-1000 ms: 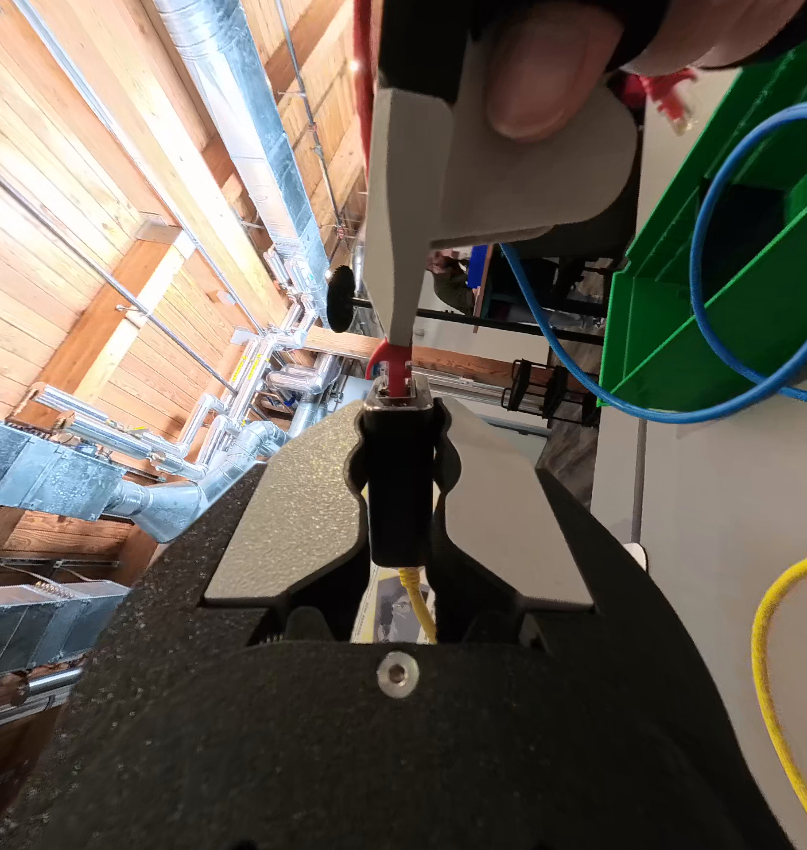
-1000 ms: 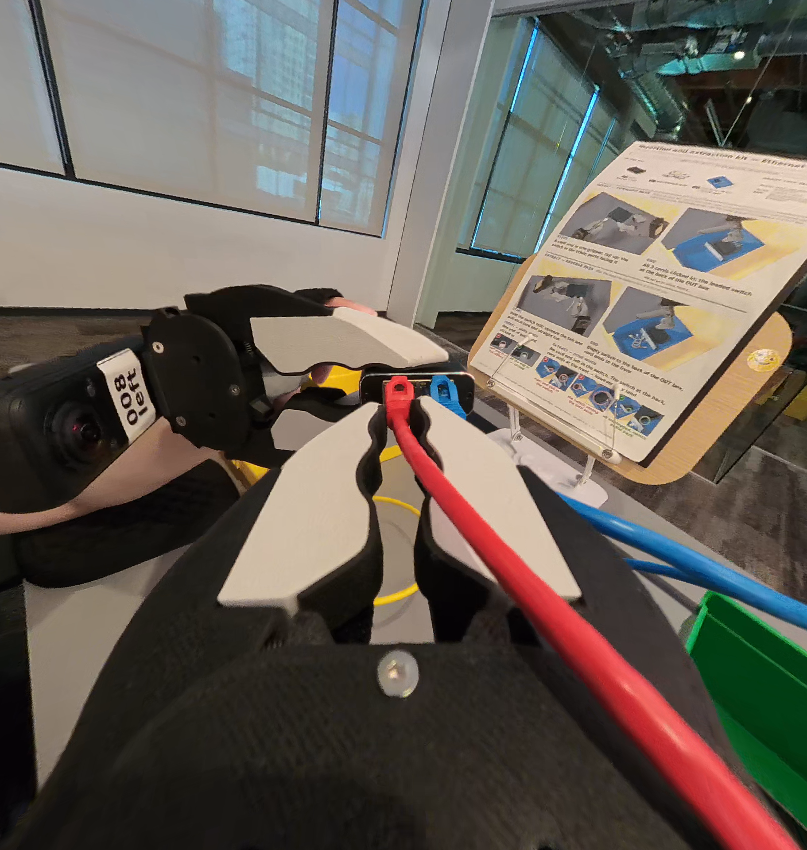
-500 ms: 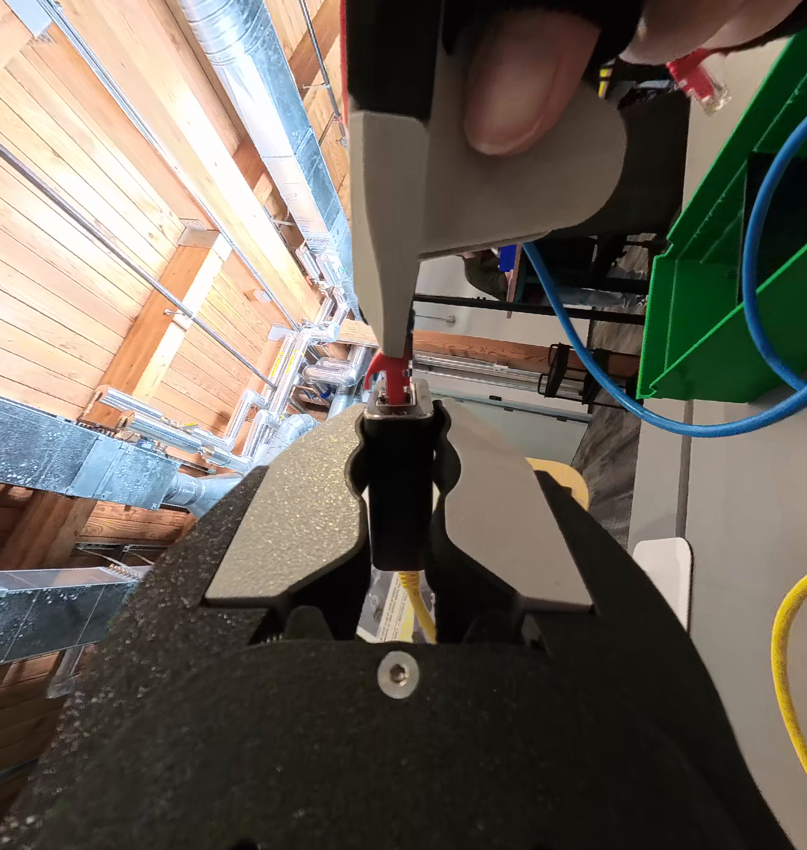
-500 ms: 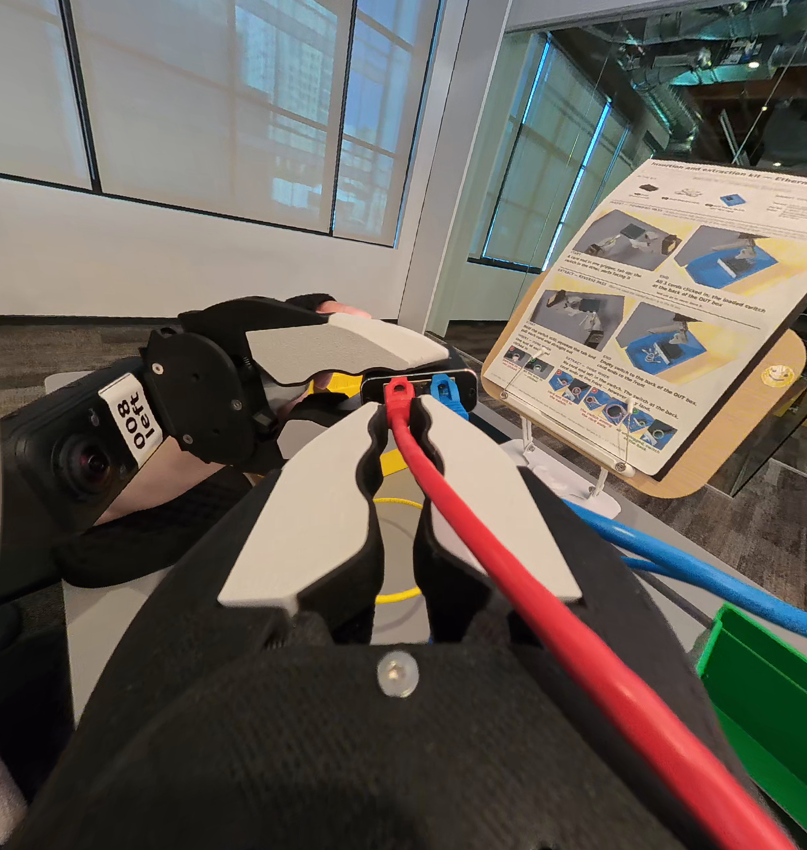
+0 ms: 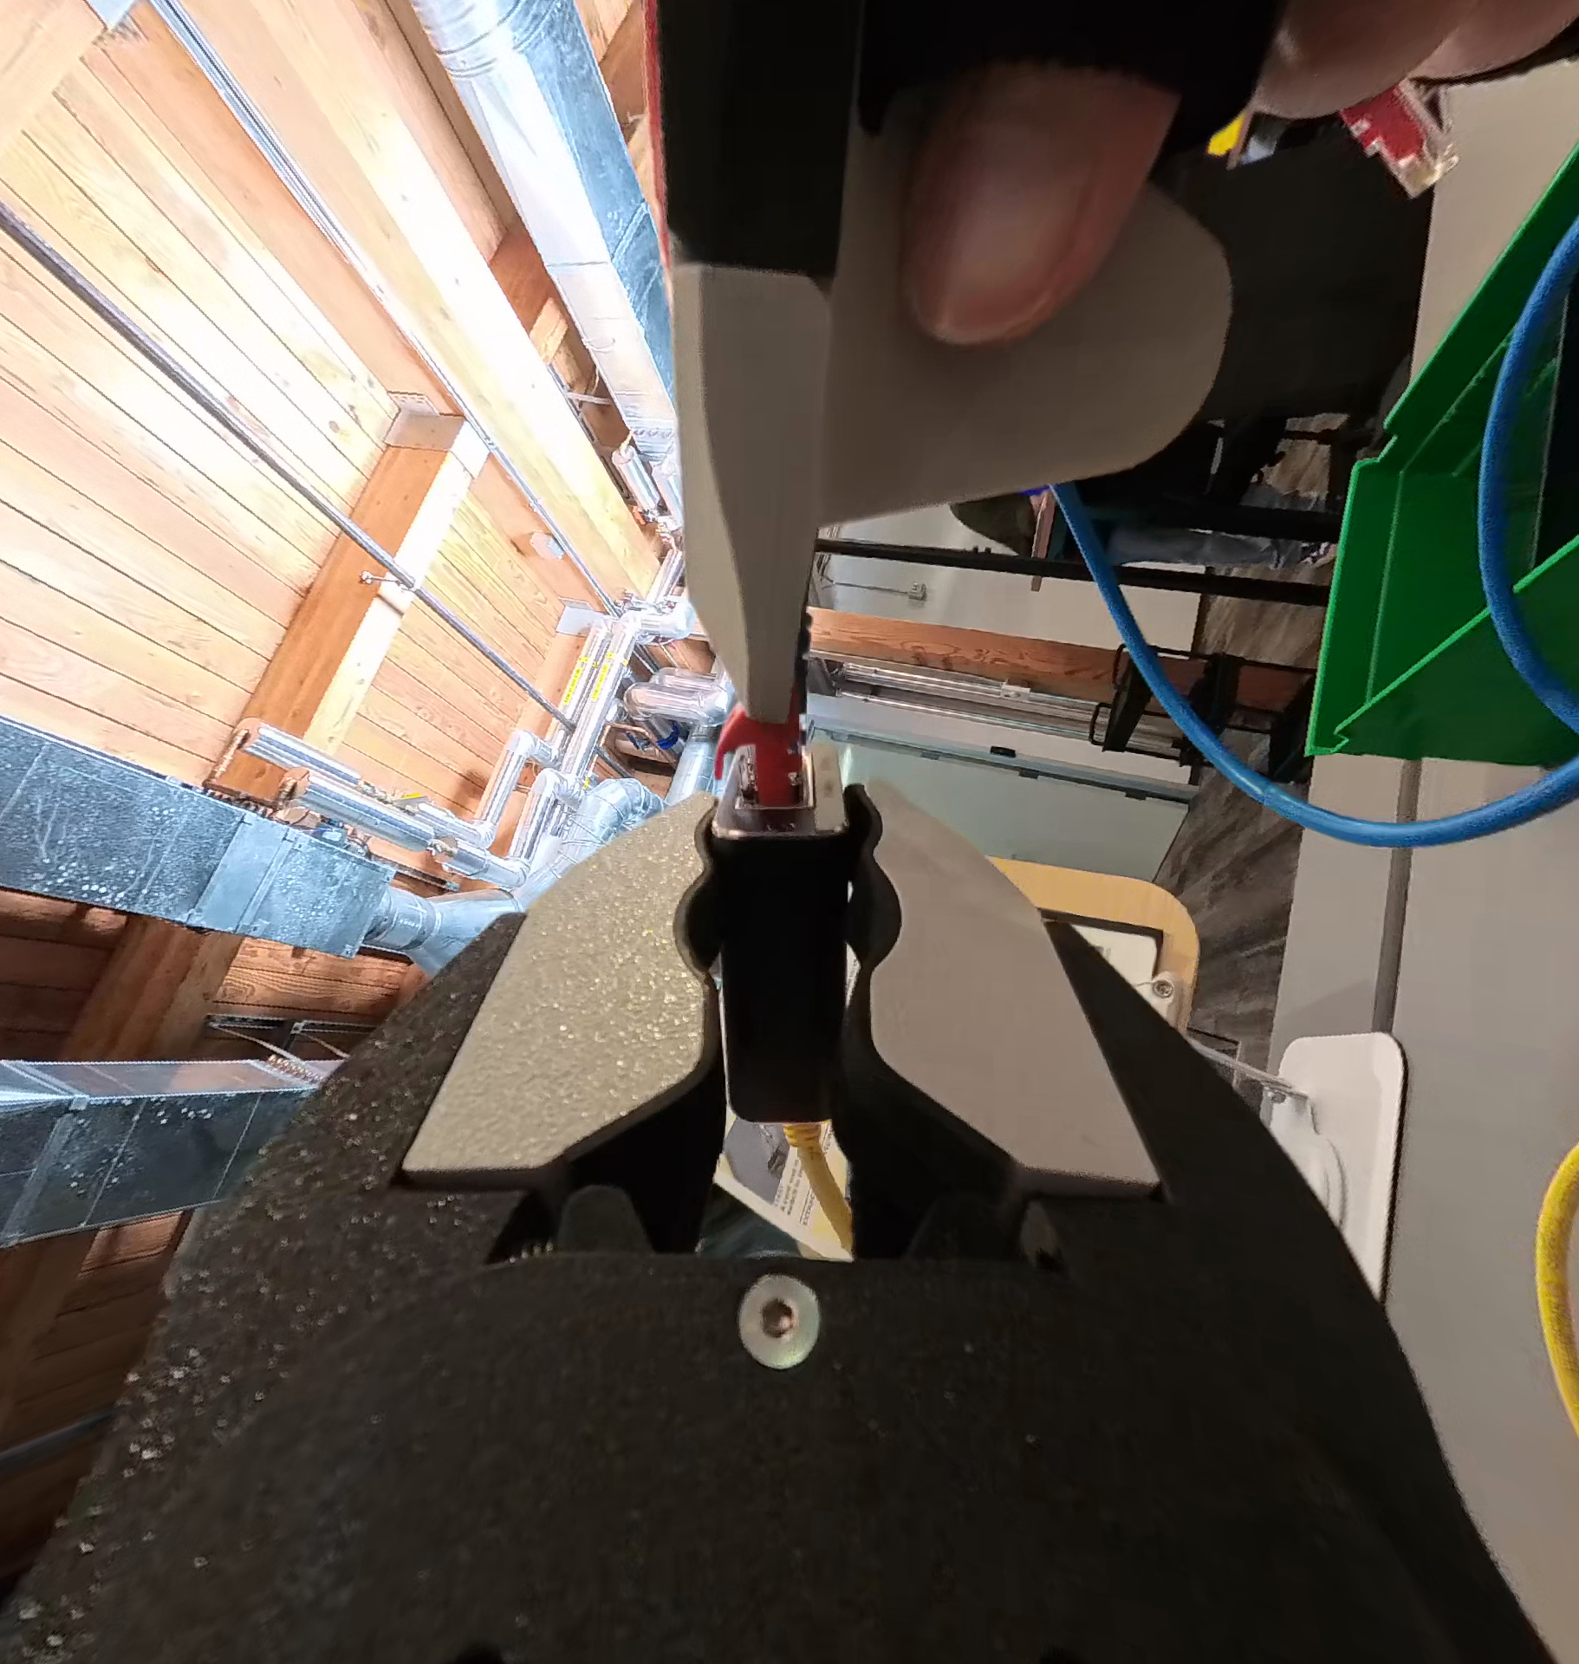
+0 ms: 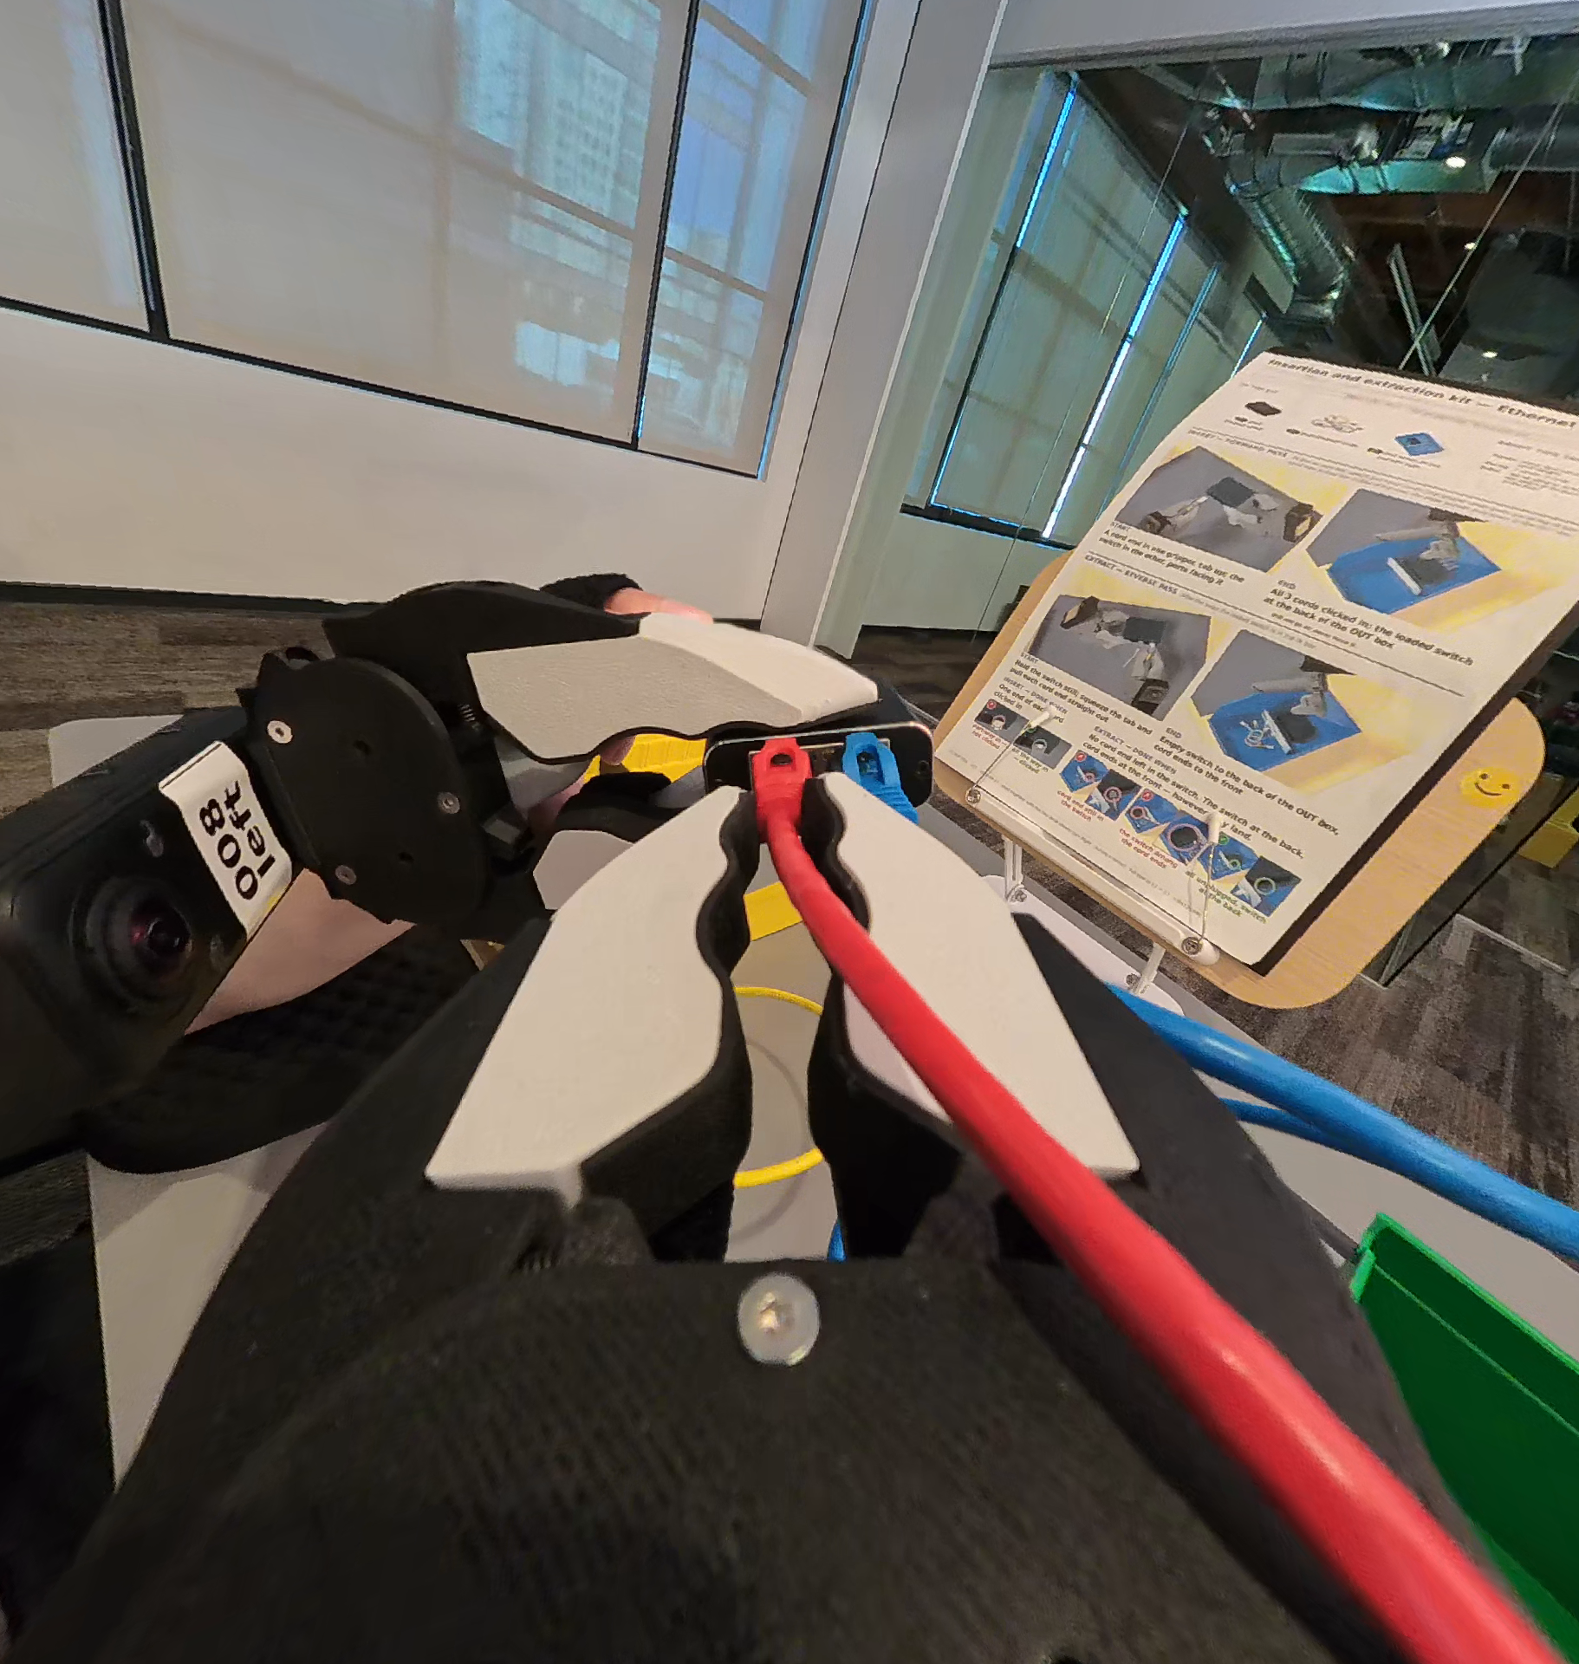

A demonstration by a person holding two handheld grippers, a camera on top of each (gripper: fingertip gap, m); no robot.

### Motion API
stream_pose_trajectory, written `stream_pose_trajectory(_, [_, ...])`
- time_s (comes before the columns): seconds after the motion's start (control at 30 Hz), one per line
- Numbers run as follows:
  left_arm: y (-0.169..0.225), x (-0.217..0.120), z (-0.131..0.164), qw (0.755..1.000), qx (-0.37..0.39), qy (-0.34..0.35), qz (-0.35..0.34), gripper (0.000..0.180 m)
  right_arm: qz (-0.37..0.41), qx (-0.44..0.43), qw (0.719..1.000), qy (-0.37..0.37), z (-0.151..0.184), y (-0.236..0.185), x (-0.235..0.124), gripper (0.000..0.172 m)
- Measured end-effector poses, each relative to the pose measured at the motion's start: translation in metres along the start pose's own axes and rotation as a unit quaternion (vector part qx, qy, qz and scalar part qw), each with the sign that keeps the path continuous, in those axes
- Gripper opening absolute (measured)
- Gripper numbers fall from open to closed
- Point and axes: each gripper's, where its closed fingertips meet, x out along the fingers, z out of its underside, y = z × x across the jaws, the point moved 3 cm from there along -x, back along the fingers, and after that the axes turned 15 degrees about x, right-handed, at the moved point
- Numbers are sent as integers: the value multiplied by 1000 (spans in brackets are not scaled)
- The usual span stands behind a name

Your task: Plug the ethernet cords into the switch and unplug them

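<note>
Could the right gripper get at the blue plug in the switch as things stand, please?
Probably not at once. The right gripper is clamped on the red plug, so it would have to release first. The blue plug sits uncovered right beside it in the switch, which the left gripper holds.

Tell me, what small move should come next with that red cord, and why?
Probably a short straight push or pull along the port: the right gripper has its fingers closed on the red plug at the black switch, which the left gripper clamps. Whether it is latched cannot be told.
</note>
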Motion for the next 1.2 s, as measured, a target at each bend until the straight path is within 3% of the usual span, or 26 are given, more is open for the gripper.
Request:
stream_pose_trajectory(0.23, [7,13,19,999,-40,0,31,24,10,-32,999,16,-1,13,17,11])
stream_pose_trajectory(0.4, [21,20,37,995,-68,-12,75,24,-14,-6,998,53,11,19,34,32])
stream_pose_trajectory(0.43, [22,21,41,995,-70,-21,72,24,-9,-5,998,62,15,21,34,32])
stream_pose_trajectory(0.5, [22,24,55,991,-102,-38,71,24,-7,-19,995,95,21,24,30,14])
stream_pose_trajectory(0.57, [21,25,64,985,-151,-30,72,25,3,5,993,118,28,32,28,13])
stream_pose_trajectory(0.67, [20,23,70,995,-77,-45,35,24,-45,52,994,82,39,23,33,14])
stream_pose_trajectory(0.73, [25,24,74,997,-39,-61,29,24,-93,67,993,20,40,-3,32,13])
stream_pose_trajectory(0.8, [31,25,75,998,-12,-56,28,24,-108,30,994,11,22,-20,23,12])
stream_pose_trajectory(0.9, [43,27,73,997,36,-53,33,24,-4,-105,994,16,-15,10,13,9])
stream_pose_trajectory(0.93, [47,29,71,997,39,-51,44,24,19,-126,992,-15,-15,24,16,9])
stream_pose_trajectory(1.03, [55,31,61,996,49,-43,59,24,-11,-76,986,-145,14,45,34,12])
stream_pose_trajectory(1.2, [62,33,47,996,57,-31,65,24,15,-78,985,-151,36,57,43,12])
